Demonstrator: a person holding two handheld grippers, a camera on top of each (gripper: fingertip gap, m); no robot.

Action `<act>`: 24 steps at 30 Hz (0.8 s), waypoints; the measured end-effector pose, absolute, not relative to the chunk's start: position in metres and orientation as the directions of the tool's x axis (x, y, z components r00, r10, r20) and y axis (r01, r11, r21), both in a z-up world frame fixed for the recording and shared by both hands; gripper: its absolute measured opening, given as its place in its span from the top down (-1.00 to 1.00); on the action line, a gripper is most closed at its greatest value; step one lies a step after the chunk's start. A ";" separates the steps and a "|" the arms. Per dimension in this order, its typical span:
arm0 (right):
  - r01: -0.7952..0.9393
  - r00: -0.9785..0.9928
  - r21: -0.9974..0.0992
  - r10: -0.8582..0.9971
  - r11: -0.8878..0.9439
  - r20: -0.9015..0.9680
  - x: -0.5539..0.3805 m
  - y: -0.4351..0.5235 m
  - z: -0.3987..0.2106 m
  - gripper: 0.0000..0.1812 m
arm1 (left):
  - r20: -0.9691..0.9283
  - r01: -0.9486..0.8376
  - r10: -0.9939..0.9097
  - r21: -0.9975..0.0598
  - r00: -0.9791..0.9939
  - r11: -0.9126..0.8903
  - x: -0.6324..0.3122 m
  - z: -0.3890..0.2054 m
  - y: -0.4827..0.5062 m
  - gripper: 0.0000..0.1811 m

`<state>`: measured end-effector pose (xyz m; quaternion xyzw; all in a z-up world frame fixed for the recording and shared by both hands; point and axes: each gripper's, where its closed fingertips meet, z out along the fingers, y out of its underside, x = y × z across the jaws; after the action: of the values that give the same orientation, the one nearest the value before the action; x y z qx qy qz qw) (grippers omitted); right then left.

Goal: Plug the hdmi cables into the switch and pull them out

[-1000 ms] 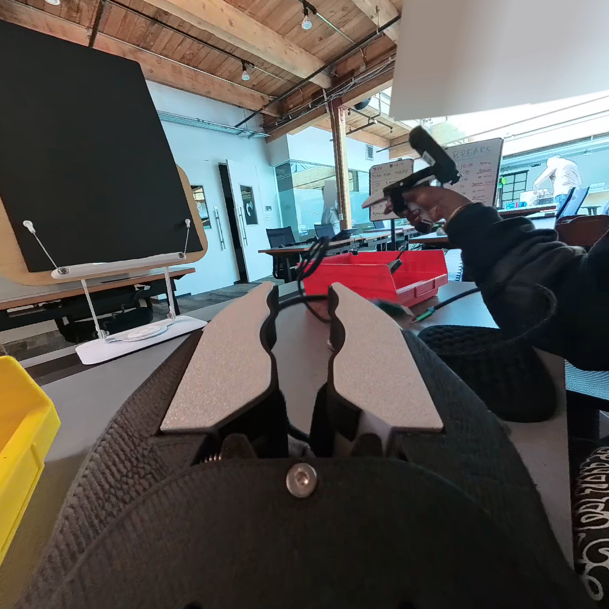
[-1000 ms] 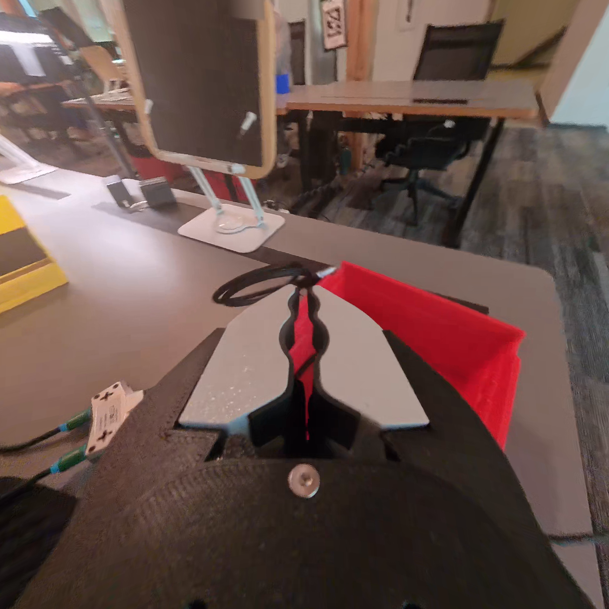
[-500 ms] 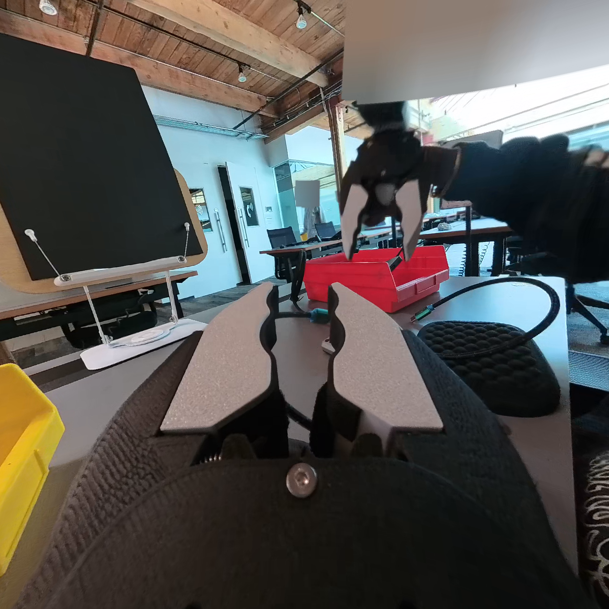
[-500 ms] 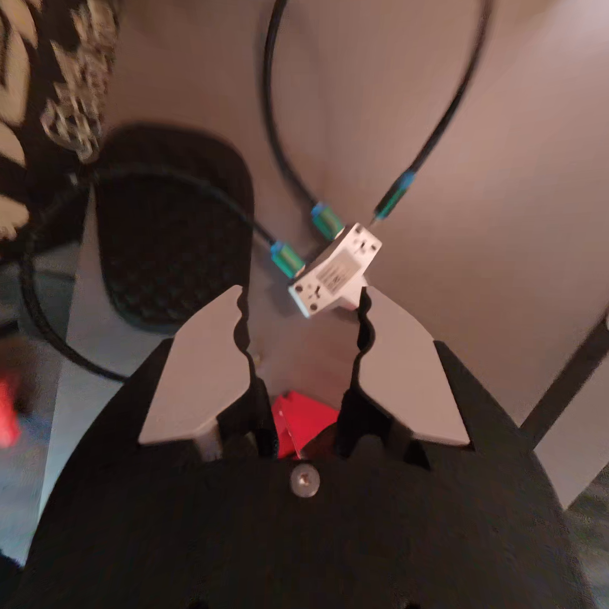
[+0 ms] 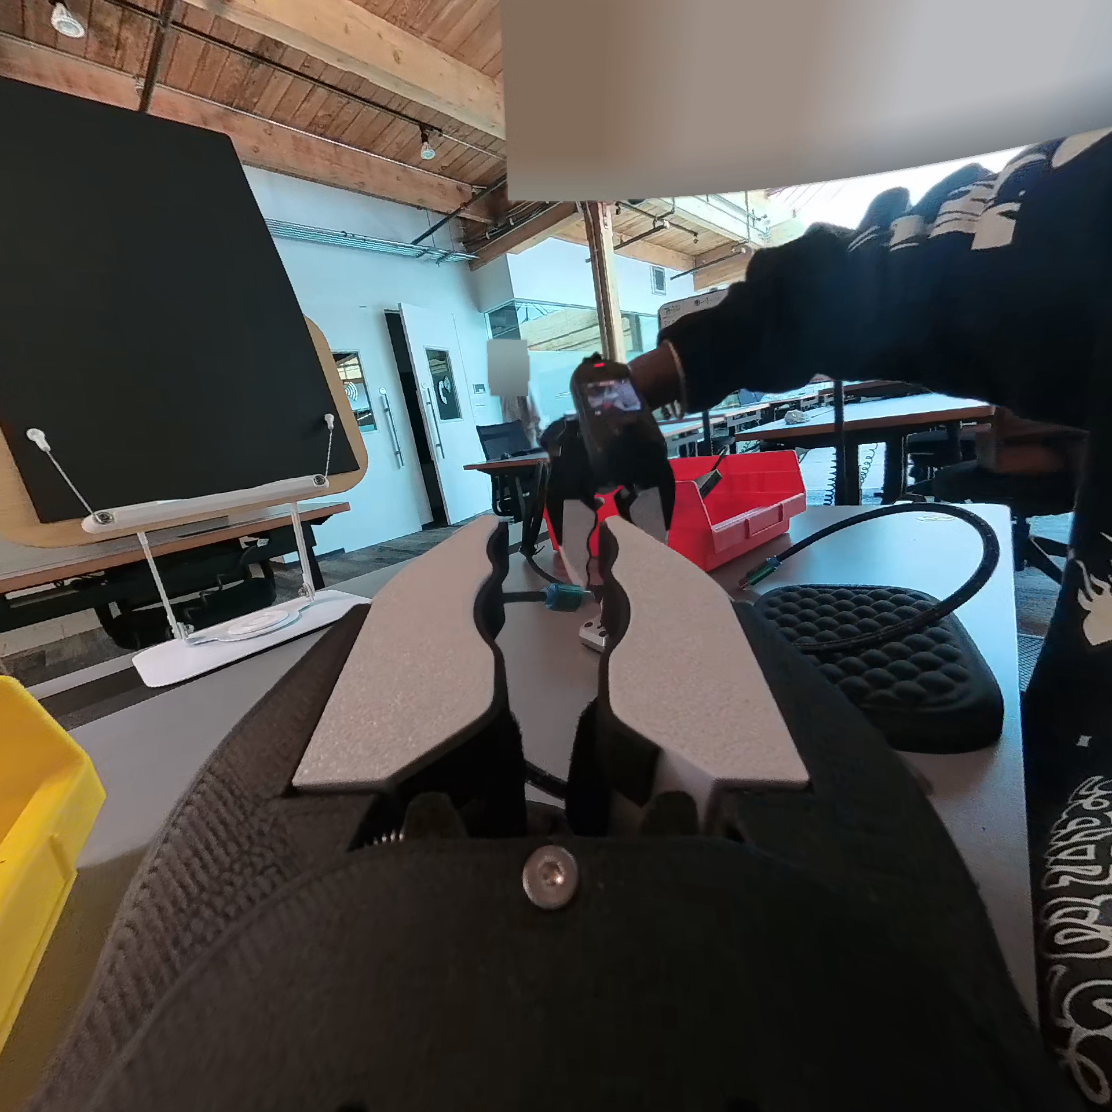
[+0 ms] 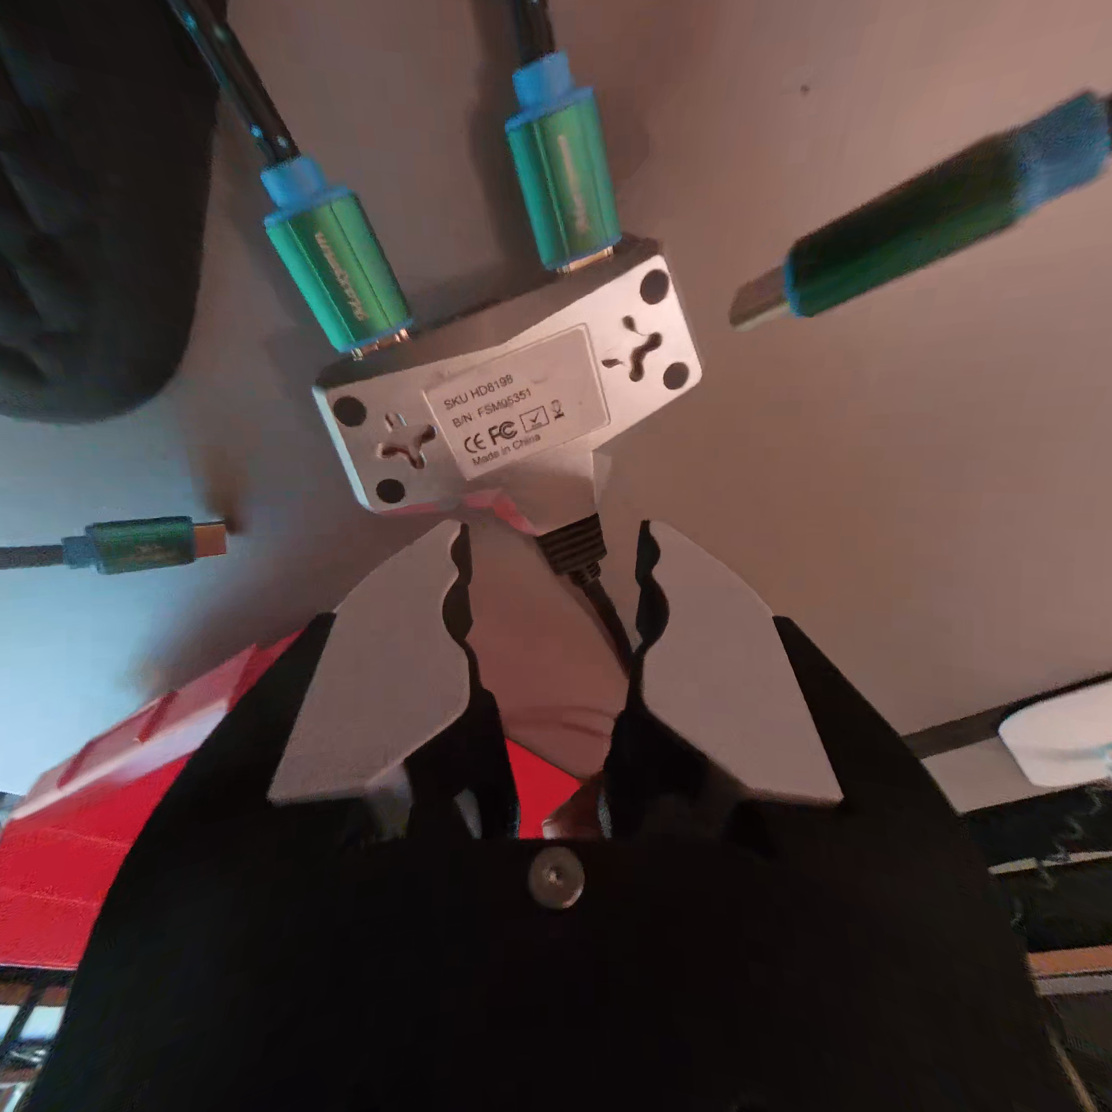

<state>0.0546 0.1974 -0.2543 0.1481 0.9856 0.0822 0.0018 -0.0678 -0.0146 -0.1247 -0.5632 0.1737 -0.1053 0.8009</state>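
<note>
The silver HDMI switch (image 6: 511, 409) lies on the grey table, label side up. Two green HDMI plugs (image 6: 337, 265) (image 6: 562, 186) sit in its far side. A third green plug (image 6: 902, 240) lies loose to its right and a fourth (image 6: 138, 544) to its left. My right gripper (image 6: 550, 529) is open, pointing down just short of the switch, its fingers on either side of the switch's own black cable (image 6: 602, 596). My left gripper (image 5: 547, 541) is open and empty, low over the table, facing the switch (image 5: 593, 632) and the right gripper (image 5: 614, 517).
A black wrist rest (image 5: 872, 656) lies right of the switch with a cable looped over it. A red bin (image 5: 740, 499) stands behind the switch. A yellow bin (image 5: 36, 812) is at the near left. A book stand with a black board (image 5: 150, 301) stands at the back left.
My right gripper swung from over the red bin to point down at the switch, opened, and came in close to it. My left gripper has stayed put.
</note>
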 end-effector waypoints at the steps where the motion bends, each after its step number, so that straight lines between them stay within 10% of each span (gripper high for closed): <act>1: 0.277 -0.960 0.157 0.280 0.948 0.006 0.053 0.197 -0.258 0.42 | -0.160 -0.027 -0.365 -0.939 0.917 0.343 -0.068 -0.125 -0.015 0.70; 13: 0.141 -0.983 0.175 0.117 0.974 0.140 0.042 0.203 -0.271 0.57 | -0.158 -0.025 -0.366 -0.939 0.917 0.342 -0.068 -0.125 -0.014 0.70; 24: 0.295 -0.739 0.168 0.113 0.941 0.664 -0.014 0.214 -0.124 0.59 | -0.106 -0.044 -0.103 -0.875 0.989 0.482 -0.112 -0.100 -0.026 0.69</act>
<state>-0.0137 0.2137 -0.1238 0.1104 0.9232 0.1322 -0.3437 -0.1115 -0.0263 -0.1004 -0.5086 0.0721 -0.0173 0.8578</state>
